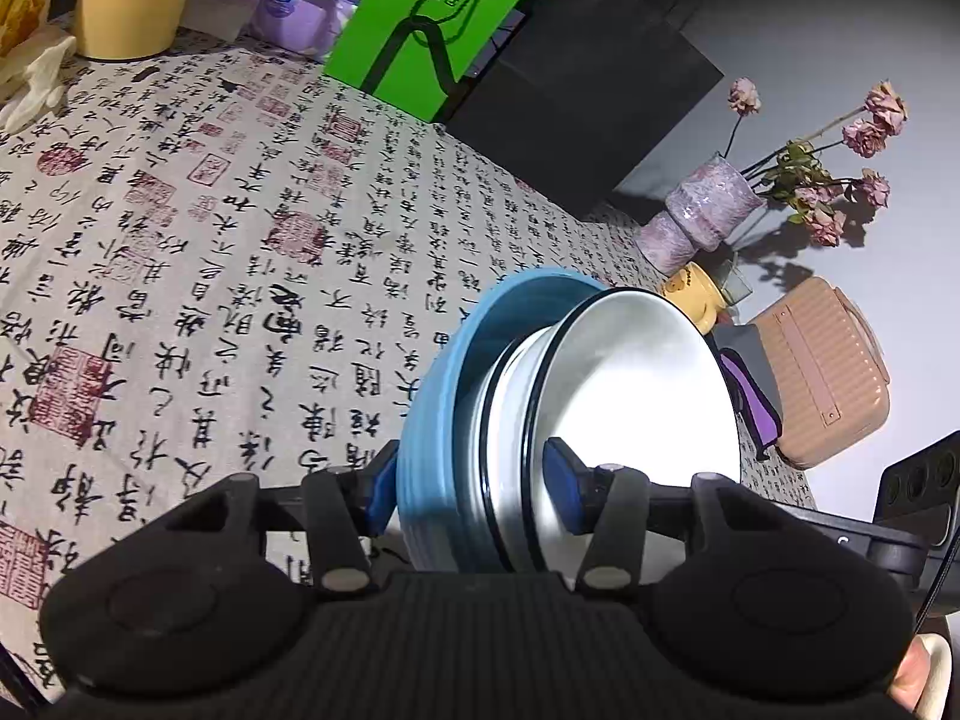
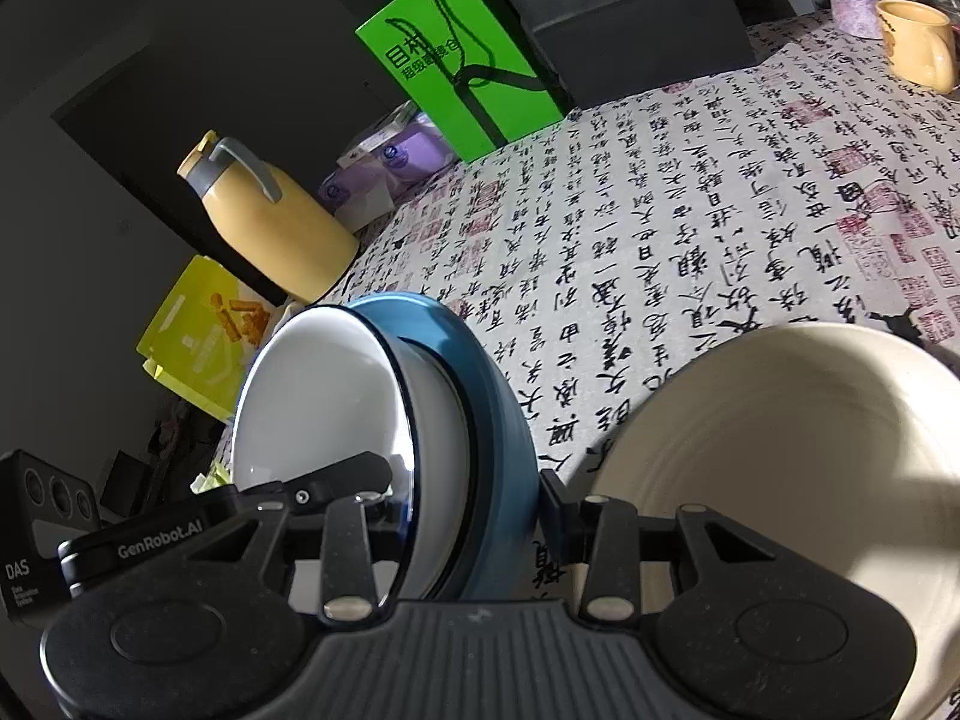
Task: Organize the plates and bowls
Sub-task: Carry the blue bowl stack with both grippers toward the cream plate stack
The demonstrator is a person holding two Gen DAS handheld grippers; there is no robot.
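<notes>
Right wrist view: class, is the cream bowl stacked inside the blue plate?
No: the cream bowl sits apart on the tablecloth, right of the blue plate.

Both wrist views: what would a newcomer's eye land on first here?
The stack: white bowls nested in a blue bowl, tipped on edge, gripped by both the left gripper and the right gripper from opposite sides. Next, the calligraphy tablecloth beneath, and the green bag at its far edge. A cream bowl sits just right of the stack in the right wrist view.
</notes>
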